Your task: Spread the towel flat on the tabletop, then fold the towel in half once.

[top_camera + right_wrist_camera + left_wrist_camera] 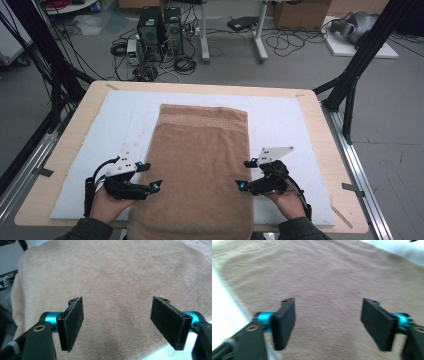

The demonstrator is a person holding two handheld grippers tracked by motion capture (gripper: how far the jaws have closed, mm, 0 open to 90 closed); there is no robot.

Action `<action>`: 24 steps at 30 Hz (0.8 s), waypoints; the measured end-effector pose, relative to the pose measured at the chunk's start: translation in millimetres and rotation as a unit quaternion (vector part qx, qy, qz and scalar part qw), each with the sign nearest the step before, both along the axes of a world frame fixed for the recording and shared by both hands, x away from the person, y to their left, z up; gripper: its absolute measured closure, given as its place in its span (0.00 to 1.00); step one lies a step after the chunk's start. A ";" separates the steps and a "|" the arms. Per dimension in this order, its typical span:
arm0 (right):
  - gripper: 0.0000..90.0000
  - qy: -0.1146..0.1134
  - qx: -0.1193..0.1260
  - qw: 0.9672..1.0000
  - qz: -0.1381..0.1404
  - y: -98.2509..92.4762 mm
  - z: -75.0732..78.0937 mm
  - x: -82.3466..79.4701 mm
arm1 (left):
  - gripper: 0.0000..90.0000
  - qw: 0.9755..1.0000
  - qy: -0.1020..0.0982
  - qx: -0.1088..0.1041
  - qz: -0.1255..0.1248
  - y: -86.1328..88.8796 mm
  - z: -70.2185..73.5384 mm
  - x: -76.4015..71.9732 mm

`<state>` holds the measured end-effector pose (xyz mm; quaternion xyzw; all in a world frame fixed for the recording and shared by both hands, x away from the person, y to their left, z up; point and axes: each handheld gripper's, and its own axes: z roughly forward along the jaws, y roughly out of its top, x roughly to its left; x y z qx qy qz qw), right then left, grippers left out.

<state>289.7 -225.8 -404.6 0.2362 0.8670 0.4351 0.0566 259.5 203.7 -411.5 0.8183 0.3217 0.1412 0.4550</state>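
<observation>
A tan towel [200, 165] lies lengthwise down the middle of the white pad [285, 120], its near end hanging over the table's front edge. It has a patterned band near its far end. My left gripper [150, 176] is at the towel's left edge, open, with nothing between its pads. My right gripper [245, 175] is at the towel's right edge, also open and empty. In the left gripper view the jaws stand wide apart over the towel [327, 290]. The right gripper view has the same wide gap above the towel [117, 285].
The wooden table [320, 125] carries the white pad. Black frame posts [360, 65] stand at the right and left of the table. Computer towers [160, 32] and cables lie on the floor beyond it.
</observation>
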 end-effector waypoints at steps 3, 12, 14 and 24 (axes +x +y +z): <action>0.25 -0.002 0.005 1.000 -0.004 0.4 4.2 4.8 | 0.26 1.000 -0.002 0.005 0.012 1.8 3.1 7.6; 0.25 -0.008 -0.003 1.000 0.000 8.8 12.1 19.7 | 0.27 1.000 -0.006 0.001 0.011 2.8 17.8 22.9; 0.25 -0.011 -0.005 1.000 0.004 10.7 12.5 20.8 | 0.29 1.000 -0.005 0.003 0.013 2.7 18.3 26.0; 0.24 -0.022 -0.015 1.000 -0.003 8.3 13.3 36.2 | 0.29 1.000 0.009 0.003 0.016 2.6 24.6 48.5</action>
